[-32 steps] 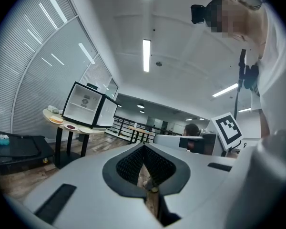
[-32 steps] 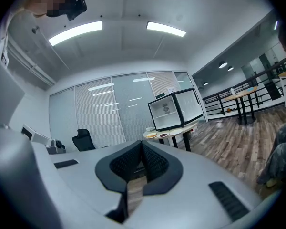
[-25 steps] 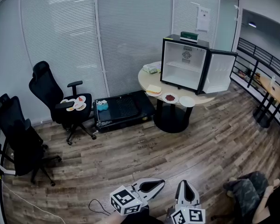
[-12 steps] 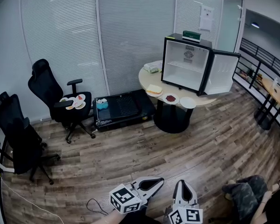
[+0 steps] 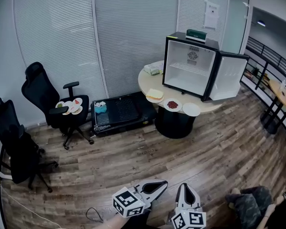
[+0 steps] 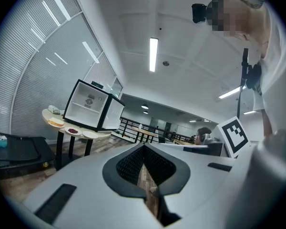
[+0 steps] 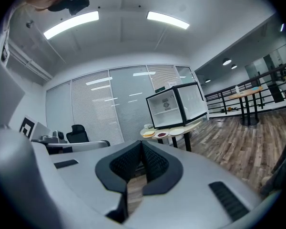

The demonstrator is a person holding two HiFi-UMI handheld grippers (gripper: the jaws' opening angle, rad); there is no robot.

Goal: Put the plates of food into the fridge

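From where I stand, both hand-held grippers sit at the bottom edge of the head view, side by side, pointing up the frame towards the far wall. The left gripper (image 5: 162, 184) has its two grey jaws pressed together at the tips, gripping nothing. The left gripper view shows only floor through the slit behind them. The right gripper (image 5: 188, 188) is clenched the same way, and it too is empty.

The small black fridge with a white interior (image 5: 188, 66) stands in the upper right of the frame on a round cream table (image 5: 144, 82), its door (image 5: 231, 75) swung wide to the right. In front of it three plates lie in a row along the table's near edge: a white plate with a pale yellow slab of food (image 5: 155, 95), a white plate of dark red food (image 5: 172, 104) and a plain white plate (image 5: 191, 109). A green box (image 5: 196, 34) rests on the fridge's top.

At mid-left a black office chair (image 5: 38, 87) carries a cluster of small plates with food (image 5: 69, 107) on its seat. A second black office chair (image 5: 14, 142) stands at the left edge. Between the first chair and the table a flat black case (image 5: 126, 109) lies on the wood-plank floor (image 5: 181, 151). Both grippers are well apart from every plate.
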